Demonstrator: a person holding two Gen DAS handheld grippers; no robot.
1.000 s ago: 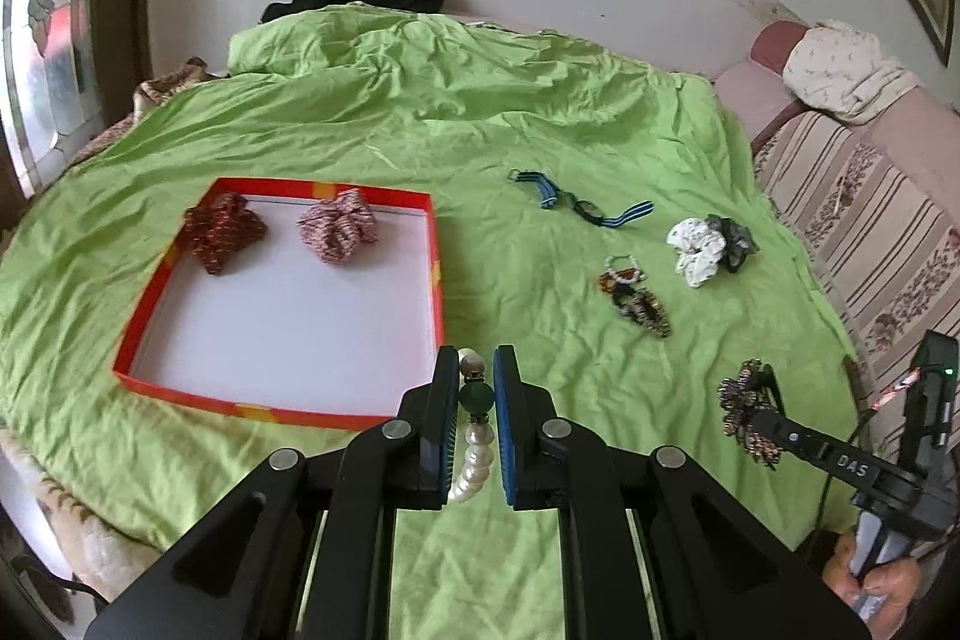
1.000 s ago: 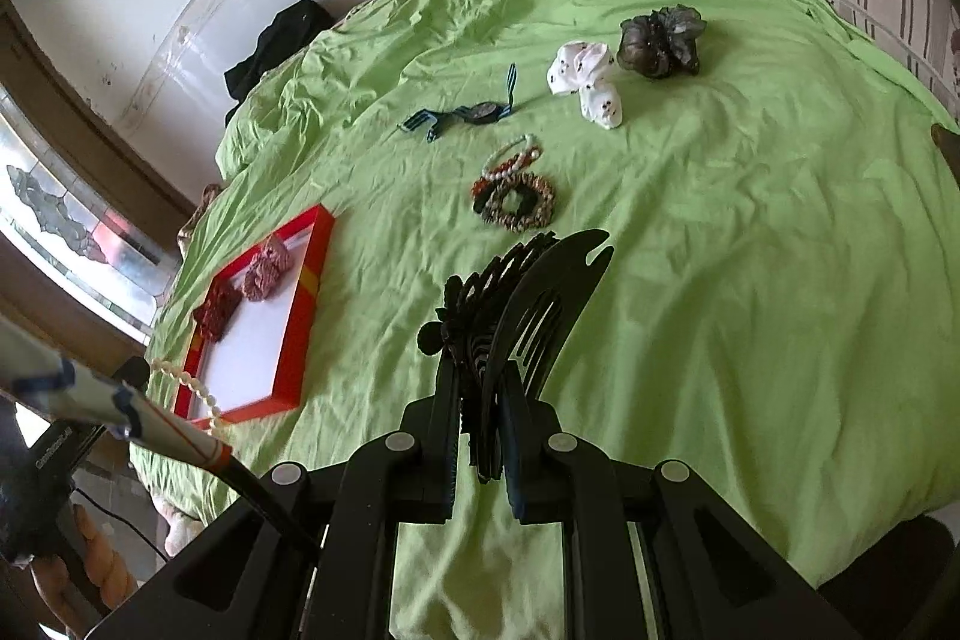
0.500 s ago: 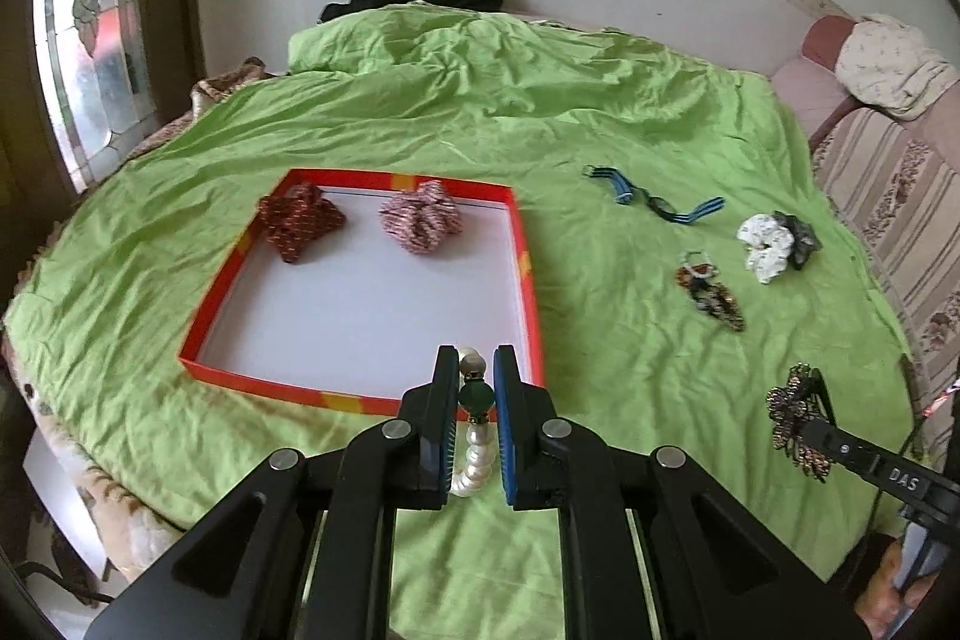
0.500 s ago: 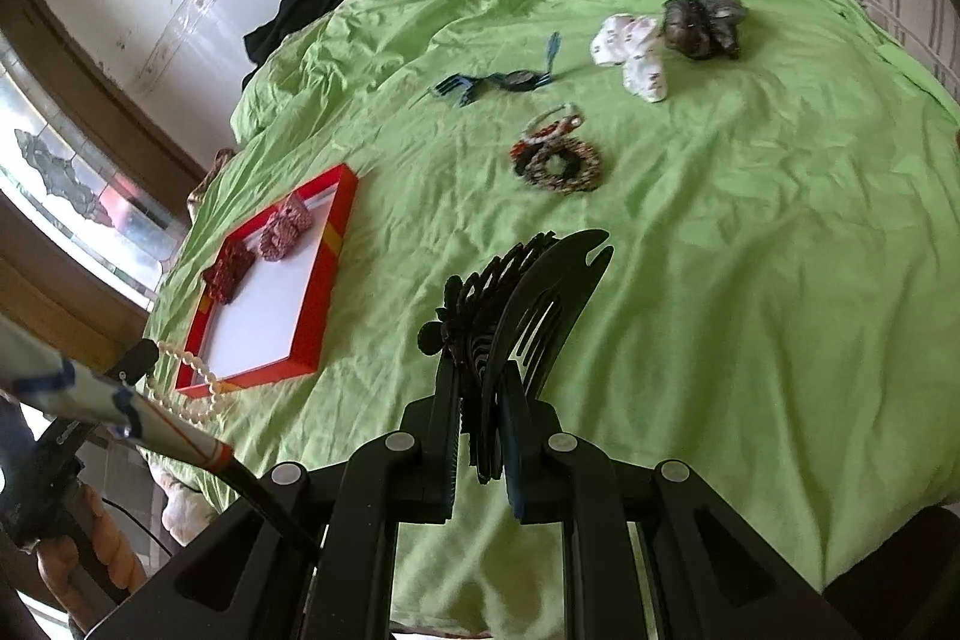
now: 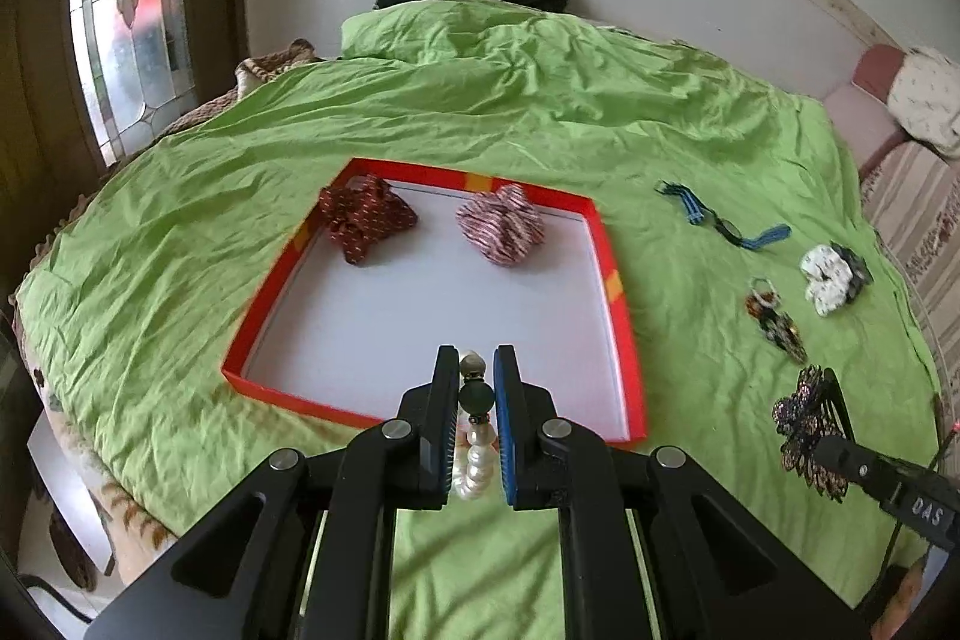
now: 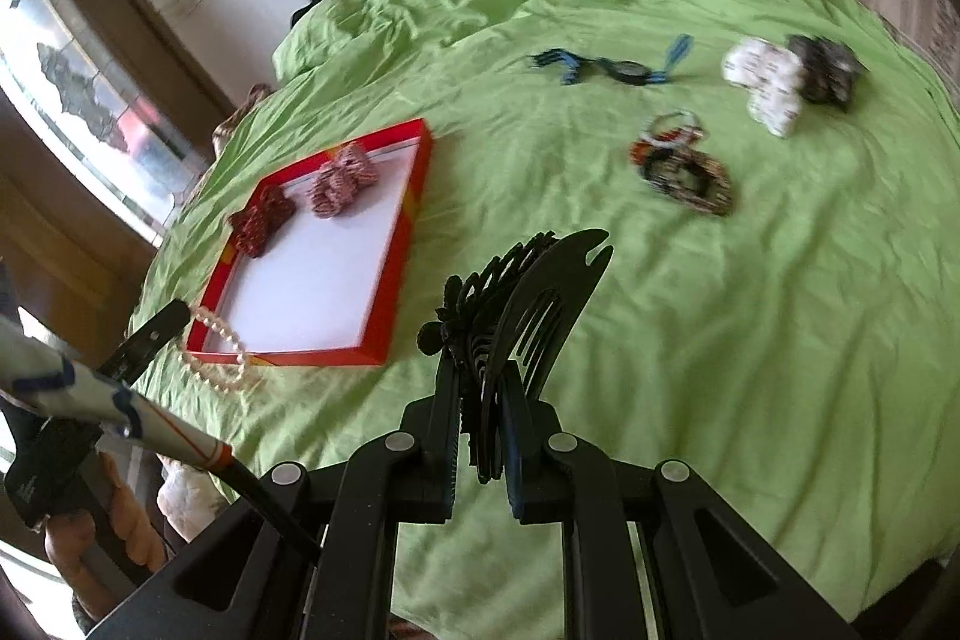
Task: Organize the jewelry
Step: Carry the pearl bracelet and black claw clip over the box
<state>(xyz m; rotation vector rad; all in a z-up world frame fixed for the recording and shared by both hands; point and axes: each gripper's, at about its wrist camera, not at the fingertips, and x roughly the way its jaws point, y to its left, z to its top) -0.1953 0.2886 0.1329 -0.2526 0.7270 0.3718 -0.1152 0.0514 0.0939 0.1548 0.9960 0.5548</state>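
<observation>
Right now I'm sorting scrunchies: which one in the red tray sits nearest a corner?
The dark red dotted scrunchie, in the red tray's far left corner; the pink striped scrunchie lies mid-edge.

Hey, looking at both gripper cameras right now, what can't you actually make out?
- Pearl bracelet, left wrist view: the left gripper fingers hide most of the strand.
- Black flower-shaped hair clip, right wrist view: its lower part sits inside the right gripper.
- Beaded bracelets on the green bedsheet, right wrist view: motion blur smears them; their number is unclear.
- Dark scrunchie, left wrist view: mostly behind the white scrunchie.
</observation>
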